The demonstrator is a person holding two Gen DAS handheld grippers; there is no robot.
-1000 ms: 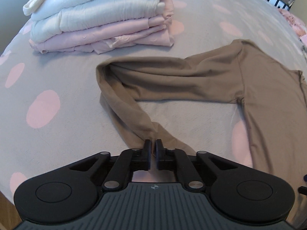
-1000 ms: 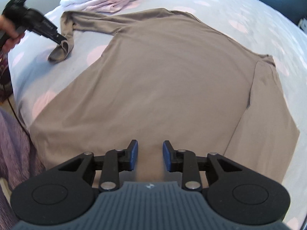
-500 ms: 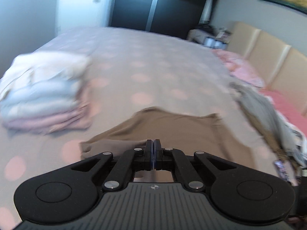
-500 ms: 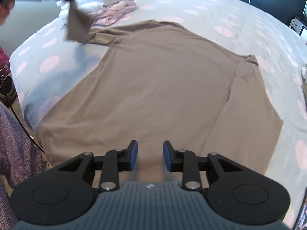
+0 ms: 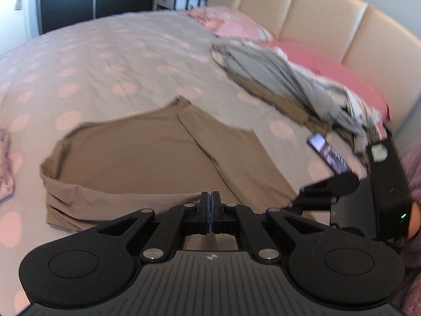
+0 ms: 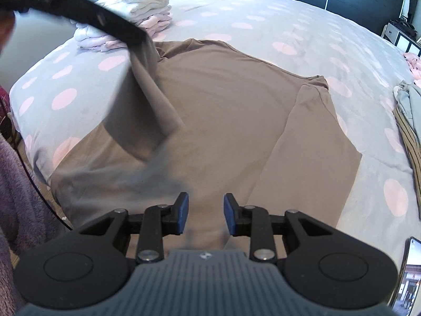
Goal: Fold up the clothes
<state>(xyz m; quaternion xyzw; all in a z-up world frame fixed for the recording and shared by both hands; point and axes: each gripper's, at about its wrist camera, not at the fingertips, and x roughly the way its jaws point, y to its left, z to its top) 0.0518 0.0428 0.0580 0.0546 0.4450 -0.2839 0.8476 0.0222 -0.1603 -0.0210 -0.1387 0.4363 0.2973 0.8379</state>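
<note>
A brown long-sleeved shirt (image 6: 231, 110) lies spread on the dotted bedspread (image 6: 289, 26). My left gripper (image 5: 210, 205) is shut on the shirt's left sleeve (image 6: 155, 100) and holds it lifted over the shirt's body; it shows blurred in the right wrist view (image 6: 142, 35). The sleeve hangs down from it. My right gripper (image 6: 205, 210) is open and empty, low over the shirt's bottom hem. The other sleeve (image 6: 302, 137) lies folded in along the shirt's right side. The shirt also shows in the left wrist view (image 5: 147, 152).
A stack of folded white and pink clothes (image 6: 136, 8) stands at the bed's far left corner. A heap of unfolded grey and striped clothes (image 5: 289, 79) lies by pink pillows (image 5: 236, 23) near the headboard. A phone (image 5: 329, 152) lies on the bed. A purple fleece (image 6: 15, 197) is at left.
My left gripper has lifted the sleeve from the bed and swung it rightwards over the shirt's body. My right gripper has stayed open over the hem.
</note>
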